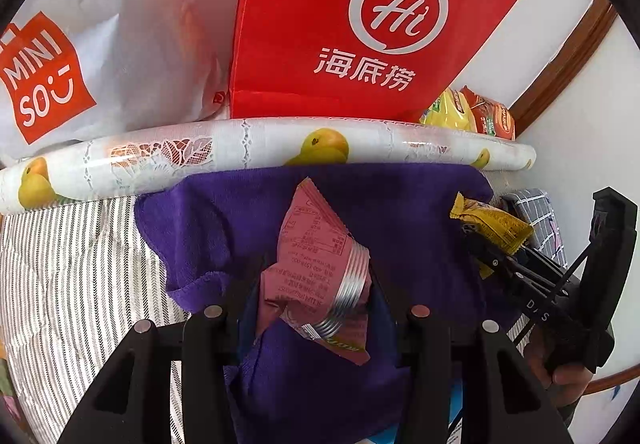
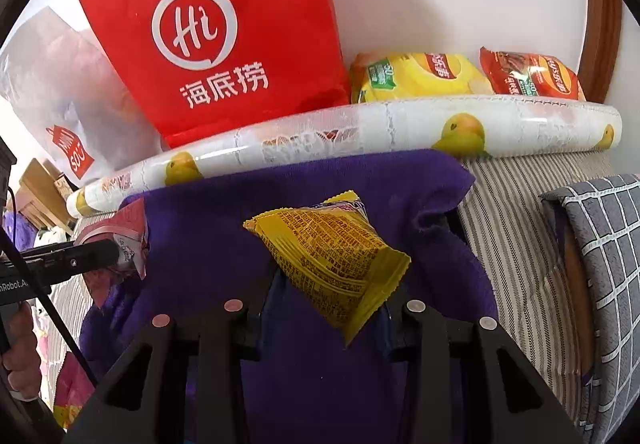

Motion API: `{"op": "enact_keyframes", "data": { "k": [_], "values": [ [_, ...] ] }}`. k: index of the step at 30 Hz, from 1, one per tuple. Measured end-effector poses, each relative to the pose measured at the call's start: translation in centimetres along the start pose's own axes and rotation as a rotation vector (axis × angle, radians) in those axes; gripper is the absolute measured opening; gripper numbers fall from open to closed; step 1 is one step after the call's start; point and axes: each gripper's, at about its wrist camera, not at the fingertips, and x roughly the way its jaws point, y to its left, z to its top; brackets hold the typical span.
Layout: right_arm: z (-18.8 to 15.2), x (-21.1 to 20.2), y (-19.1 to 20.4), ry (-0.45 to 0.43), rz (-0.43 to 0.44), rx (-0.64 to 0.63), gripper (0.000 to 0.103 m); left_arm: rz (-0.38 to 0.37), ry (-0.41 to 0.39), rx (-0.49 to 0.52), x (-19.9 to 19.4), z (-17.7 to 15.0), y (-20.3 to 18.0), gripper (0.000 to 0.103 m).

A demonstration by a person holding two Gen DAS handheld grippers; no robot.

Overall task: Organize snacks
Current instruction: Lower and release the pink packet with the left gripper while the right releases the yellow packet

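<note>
Left gripper point(image 1: 316, 296): I pinch a pink snack packet point(image 1: 320, 244).
Right gripper point(image 2: 328, 304): I pinch a yellow snack packet point(image 2: 332, 256).
Risk: crinkly foil held near an edge could slip out onto the purple towel point(image 2: 320, 384) below.

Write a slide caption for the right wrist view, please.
Right hand-held gripper holding a yellow packet over a purple towel, red bag behind.

Fuzzy purple cloth point(image 1: 224, 228), glossy pink packet point(image 1: 316, 256)

You have two small snack packets, one pink point(image 1: 320, 256) and one yellow point(image 2: 336, 264), two chip bags, yellow point(image 2: 416, 77) and red point(image 2: 532, 73), two shopping bags, red point(image 2: 224, 31) and white point(image 1: 100, 43), and one purple towel point(image 2: 320, 179).
</note>
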Motion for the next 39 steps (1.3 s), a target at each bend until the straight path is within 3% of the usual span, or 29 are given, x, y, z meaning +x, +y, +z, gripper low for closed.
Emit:
{"op": "enact_keyframes", "data": {
  "k": [31,39],
  "values": [
    [-0.6,1.4,0.6,0.074,-0.005,-0.016,0.04,0.015,0.068,-0.001,1.8,0.0,-0.1,0.047],
    [-0.4,0.7,0.8,0.048,-0.007,-0.03,0.062,0.025,0.079,-0.002,1.9,0.1,-0.2,0.051]
  ]
}}
